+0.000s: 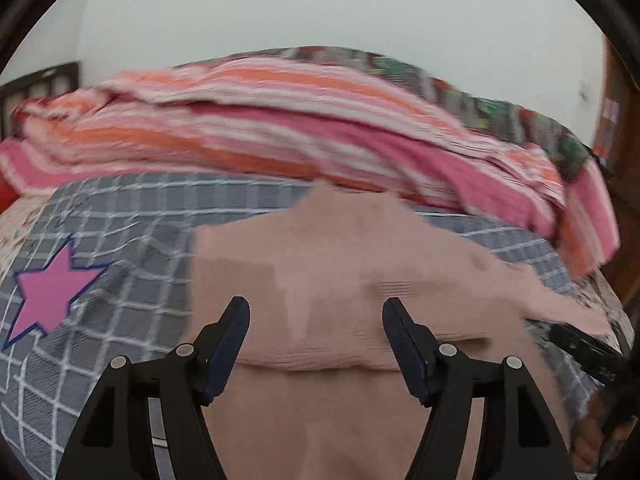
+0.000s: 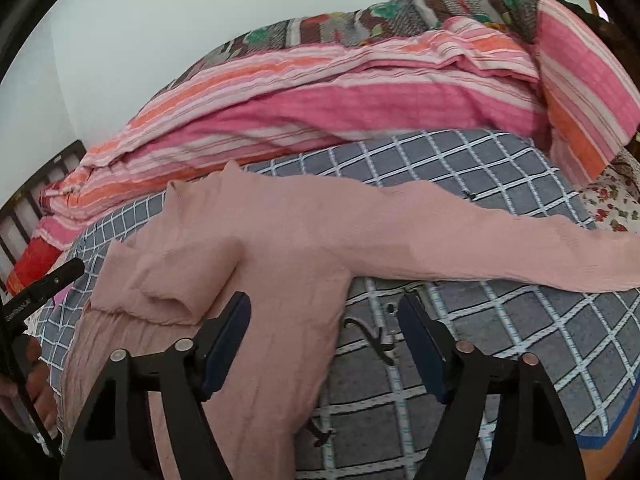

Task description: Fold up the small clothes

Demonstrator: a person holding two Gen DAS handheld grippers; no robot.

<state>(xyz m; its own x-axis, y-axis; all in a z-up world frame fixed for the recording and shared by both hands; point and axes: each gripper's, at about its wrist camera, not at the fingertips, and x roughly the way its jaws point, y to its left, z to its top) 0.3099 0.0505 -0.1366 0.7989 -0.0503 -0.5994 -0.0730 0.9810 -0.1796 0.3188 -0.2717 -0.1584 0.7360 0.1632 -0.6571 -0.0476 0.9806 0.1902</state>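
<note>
A small pink ribbed long-sleeved top (image 1: 360, 272) lies on a grey checked blanket (image 1: 120, 312). My left gripper (image 1: 316, 312) is open and empty, just above the top's body. In the right wrist view the top (image 2: 280, 248) has its left sleeve folded in over the chest, and its right sleeve (image 2: 500, 248) stretches out to the right. My right gripper (image 2: 324, 308) is open and empty, over the top's right side edge and the blanket (image 2: 500, 344).
A pile of pink and orange striped bedding (image 1: 280, 120) lies behind the top, also in the right wrist view (image 2: 340, 100). A pink star (image 1: 52, 292) is on the blanket at left. The other gripper and hand show at the left edge (image 2: 36, 300).
</note>
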